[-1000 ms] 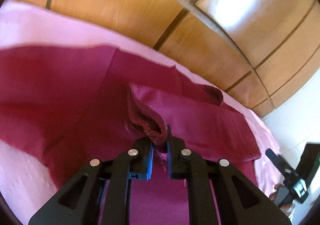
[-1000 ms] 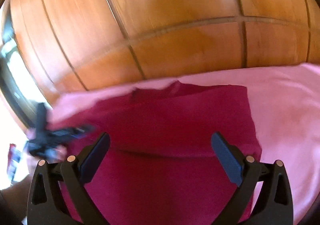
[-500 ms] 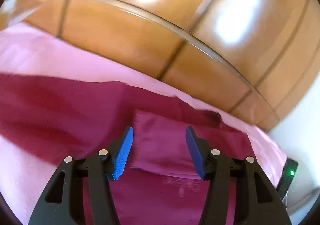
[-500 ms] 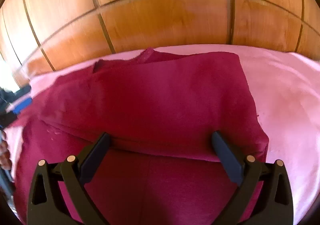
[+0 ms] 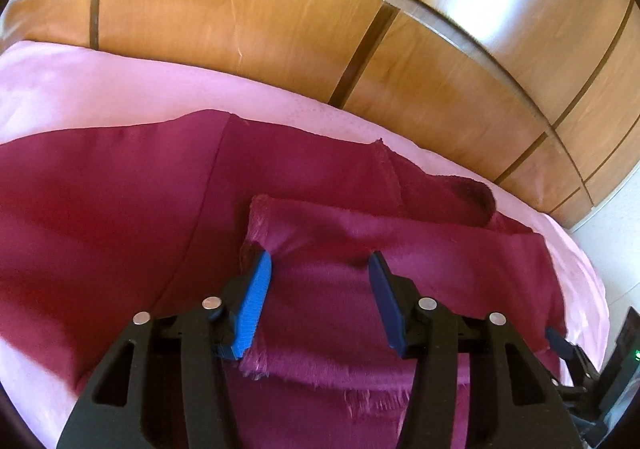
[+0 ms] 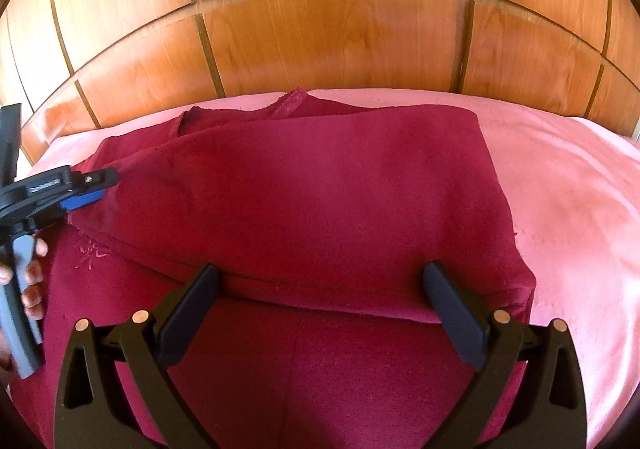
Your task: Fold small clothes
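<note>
The maroon garment (image 6: 320,185) is spread across the pink bedsheet (image 6: 568,209), filling the centre of both views, its upper layer folded over. The left gripper (image 5: 318,269) has just been opening; its jaws are parted, with a frayed corner between them but unpinched. The right gripper (image 6: 320,289) is held wide apart, gripping nothing. The loose corner could be dragged askew if caught by a blue pad.

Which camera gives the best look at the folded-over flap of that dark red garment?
The right wrist view. There the flap lies nearly whole across the garment, its folded edge and both ends visible. The left wrist view shows the flap only end-on, from its frayed end, partly hidden by the open left gripper.
</note>
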The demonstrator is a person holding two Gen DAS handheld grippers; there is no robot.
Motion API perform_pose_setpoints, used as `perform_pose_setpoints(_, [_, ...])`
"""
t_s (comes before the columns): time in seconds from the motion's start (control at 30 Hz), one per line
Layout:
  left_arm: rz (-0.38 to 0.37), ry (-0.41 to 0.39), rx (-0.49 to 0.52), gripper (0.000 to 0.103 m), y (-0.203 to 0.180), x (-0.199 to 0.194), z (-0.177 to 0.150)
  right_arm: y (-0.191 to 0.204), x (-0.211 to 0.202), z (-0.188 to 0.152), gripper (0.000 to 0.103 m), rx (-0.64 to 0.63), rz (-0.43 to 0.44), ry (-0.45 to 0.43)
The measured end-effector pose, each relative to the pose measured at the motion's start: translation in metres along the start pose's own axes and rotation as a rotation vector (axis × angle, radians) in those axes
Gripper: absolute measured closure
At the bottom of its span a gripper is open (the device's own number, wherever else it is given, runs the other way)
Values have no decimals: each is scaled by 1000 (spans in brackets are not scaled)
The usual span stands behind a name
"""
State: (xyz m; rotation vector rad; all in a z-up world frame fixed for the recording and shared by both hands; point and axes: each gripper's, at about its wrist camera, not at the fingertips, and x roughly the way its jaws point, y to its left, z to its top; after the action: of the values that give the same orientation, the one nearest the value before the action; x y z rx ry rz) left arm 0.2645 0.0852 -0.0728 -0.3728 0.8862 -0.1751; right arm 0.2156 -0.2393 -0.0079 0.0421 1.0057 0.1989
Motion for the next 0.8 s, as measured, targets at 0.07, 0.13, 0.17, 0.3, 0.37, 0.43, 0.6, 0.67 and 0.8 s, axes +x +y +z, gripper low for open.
perform_pose_setpoints(0.07, [4, -4, -29, 30, 9, -13, -5, 1, 0, 0, 2, -2, -3, 1])
perform_pose_setpoints(0.13, [-26, -20, -72, 28, 21, -31, -11, 1, 0, 0, 2, -4, -5, 1])
perform_pose_setpoints(0.17, [-43, -31, -98, 28, 29, -40, -15, 1, 0, 0, 2, -4, -5, 1])
perform_pose_setpoints(0.3, [-111, -110, -236, 28, 78, -83, -30, 3, -1, 0, 2, -7, -9, -1])
perform_pose_setpoints(0.37, [-87, -134, -300, 20, 101, -99, -35, 3, -1, -1, 2, -10, -13, -1])
perform_pose_setpoints(0.43, [-37, -185, -351, 19, 128, -118, -40, 4, -1, -1, 2, -16, -20, -2])
perform_pose_setpoints(0.6, [88, -241, -519, 19, 215, -159, -48, 7, -2, -1, 2, -27, -39, -4])
perform_pose_setpoints(0.67, [84, -273, -616, 19, 250, -174, -49, 8, -2, -1, 2, -32, -45, -6])
perform_pose_setpoints(0.8, [124, -354, -779, 19, 313, -208, -42, 9, -2, -1, 2, -34, -50, -7])
